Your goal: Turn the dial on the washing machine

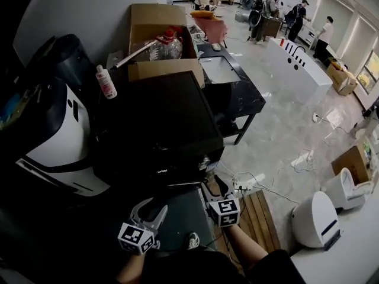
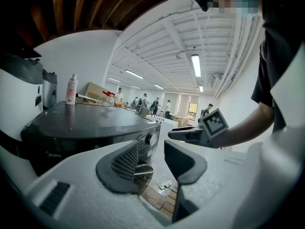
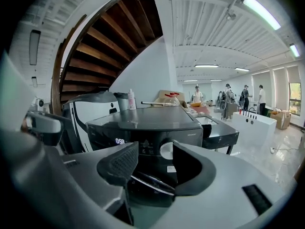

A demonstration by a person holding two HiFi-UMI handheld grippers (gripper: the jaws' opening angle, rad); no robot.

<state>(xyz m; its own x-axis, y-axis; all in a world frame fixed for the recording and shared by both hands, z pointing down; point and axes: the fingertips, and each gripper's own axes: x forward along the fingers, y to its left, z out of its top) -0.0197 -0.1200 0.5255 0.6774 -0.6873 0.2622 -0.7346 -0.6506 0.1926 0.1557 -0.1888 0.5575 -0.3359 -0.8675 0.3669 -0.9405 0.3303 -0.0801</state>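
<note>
**Head view.** A black, glossy-lidded washing machine fills the centre. At 6 o'clock, in front of its front panel, the left gripper and the right gripper stand side by side. Neither touches the machine.

**Right gripper view.** The right gripper has its jaws spread, with nothing between the pads. The round silver dial sits on the machine's front panel, beyond the gap and towards 1 o'clock within it, apart from both pads. A lit white display lies at 9 o'clock from the dial.

**Left gripper view.** The left gripper also has its jaws spread and is empty. The dial shows side-on at 12 o'clock above the gap.

**Surroundings.** A white plastic bottle with a pink label stands at the lid's 10 o'clock corner. An open brown cardboard box lies at 12 o'clock behind the machine. A slatted wooden board lies on the floor at 4 o'clock.
</note>
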